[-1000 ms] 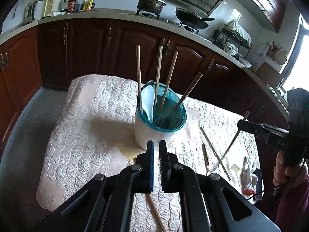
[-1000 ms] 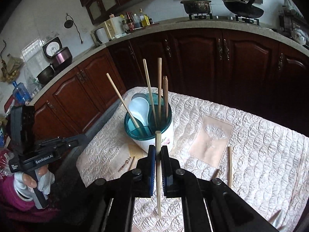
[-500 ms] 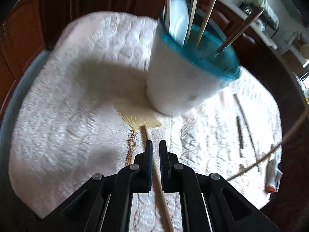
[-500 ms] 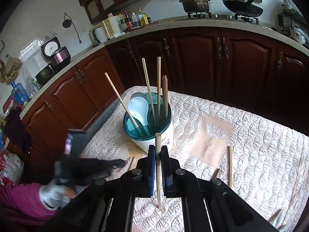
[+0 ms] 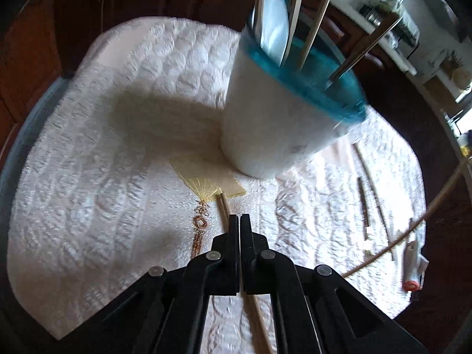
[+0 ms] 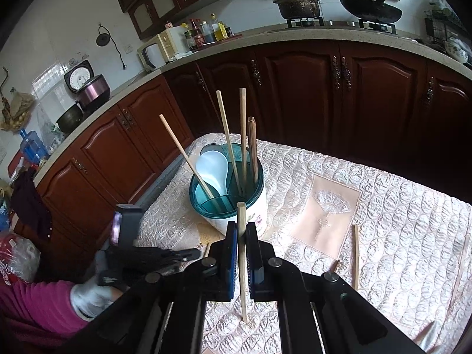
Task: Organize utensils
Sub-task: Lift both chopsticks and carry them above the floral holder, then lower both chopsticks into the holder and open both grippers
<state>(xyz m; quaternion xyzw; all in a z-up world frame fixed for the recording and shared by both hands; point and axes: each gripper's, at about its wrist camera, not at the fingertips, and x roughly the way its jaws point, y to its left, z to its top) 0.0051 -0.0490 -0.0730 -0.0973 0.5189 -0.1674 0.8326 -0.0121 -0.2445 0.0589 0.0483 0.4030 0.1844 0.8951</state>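
Right wrist view, bottom centre: my right gripper (image 6: 242,230) is clamped on an upright chopstick (image 6: 242,250), its lower tip on the quilted cloth (image 6: 398,206).

Left wrist view, bottom centre: my left gripper (image 5: 239,221) has its jaws pressed together over a chopstick lying on the cloth (image 5: 223,206); I cannot tell if it is pinched.

Beyond, upper right: the utensil holder (image 5: 280,124) with chopsticks and a white spoon (image 5: 275,34).

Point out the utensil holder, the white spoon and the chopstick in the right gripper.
Utensil holder (image 6: 259,206): right wrist view, white wall.
White spoon (image 6: 212,166): right wrist view, bowl.
Chopstick (image 6: 241,218): right wrist view, shaft above the pads.
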